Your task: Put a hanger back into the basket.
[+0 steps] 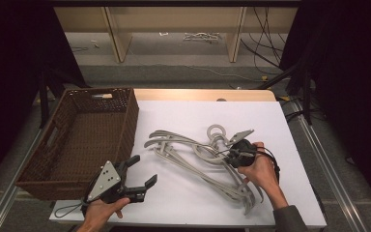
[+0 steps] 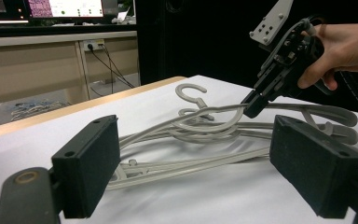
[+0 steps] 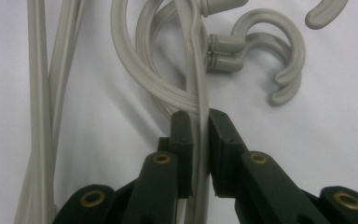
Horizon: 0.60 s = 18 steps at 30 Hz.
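L gripper (image 1: 142,175) jaws wide, low, level | R gripper (image 3: 199,122) clamped, angled down

No text, label, brand, number or sign can be read anywhere; the monitors (image 2: 51,8) at eleven o'clock in the left gripper view are too blurred to make out.

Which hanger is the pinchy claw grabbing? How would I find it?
Look at the white table, right of the brown basket, where grey hangers lie tangled. The right gripper pinches one hanger's thin arm. That arm is the lifted one; the others lie flat.
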Each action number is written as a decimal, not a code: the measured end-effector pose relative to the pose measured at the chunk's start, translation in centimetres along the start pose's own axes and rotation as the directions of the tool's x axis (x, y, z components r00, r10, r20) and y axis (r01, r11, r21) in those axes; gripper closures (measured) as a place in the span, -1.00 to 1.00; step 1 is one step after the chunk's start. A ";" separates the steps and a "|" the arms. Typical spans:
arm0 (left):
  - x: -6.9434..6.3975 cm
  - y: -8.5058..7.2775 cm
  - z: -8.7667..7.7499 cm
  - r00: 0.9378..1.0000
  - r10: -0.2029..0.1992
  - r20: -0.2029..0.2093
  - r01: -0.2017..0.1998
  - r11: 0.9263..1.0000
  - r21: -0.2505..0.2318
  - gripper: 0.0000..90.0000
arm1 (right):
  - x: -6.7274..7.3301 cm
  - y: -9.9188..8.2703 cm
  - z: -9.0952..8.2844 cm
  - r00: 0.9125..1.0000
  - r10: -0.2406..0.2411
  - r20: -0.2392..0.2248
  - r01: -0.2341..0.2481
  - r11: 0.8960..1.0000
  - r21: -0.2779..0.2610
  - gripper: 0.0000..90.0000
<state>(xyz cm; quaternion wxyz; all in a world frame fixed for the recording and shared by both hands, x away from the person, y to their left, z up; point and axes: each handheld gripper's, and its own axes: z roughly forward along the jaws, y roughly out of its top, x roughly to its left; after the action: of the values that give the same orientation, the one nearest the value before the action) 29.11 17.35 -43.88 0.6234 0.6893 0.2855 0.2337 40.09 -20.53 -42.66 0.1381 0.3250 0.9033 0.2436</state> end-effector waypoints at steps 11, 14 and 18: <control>0.0 0.2 0.0 1.000 -0.009 -0.001 0.009 1.000 -0.004 -0.64 | 0.6 0.0 -2.3 0.997 -0.070 0.009 0.071 0.995 -0.070 0.82; 0.0 0.5 0.2 1.000 -0.015 0.005 0.015 1.000 0.005 -0.64 | 1.1 0.1 -3.0 0.995 -0.096 0.025 0.098 0.992 -0.085 0.82; -0.1 1.5 1.0 0.999 -0.045 0.021 0.044 0.998 0.041 -0.64 | 1.6 0.2 -3.9 0.988 -0.150 0.023 0.152 0.984 -0.095 0.82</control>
<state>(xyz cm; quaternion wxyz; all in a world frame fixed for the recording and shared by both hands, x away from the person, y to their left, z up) 29.86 16.52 -42.54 0.6174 0.6979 0.2987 0.2062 37.41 -20.65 -39.43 0.1788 0.2506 0.9114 0.2731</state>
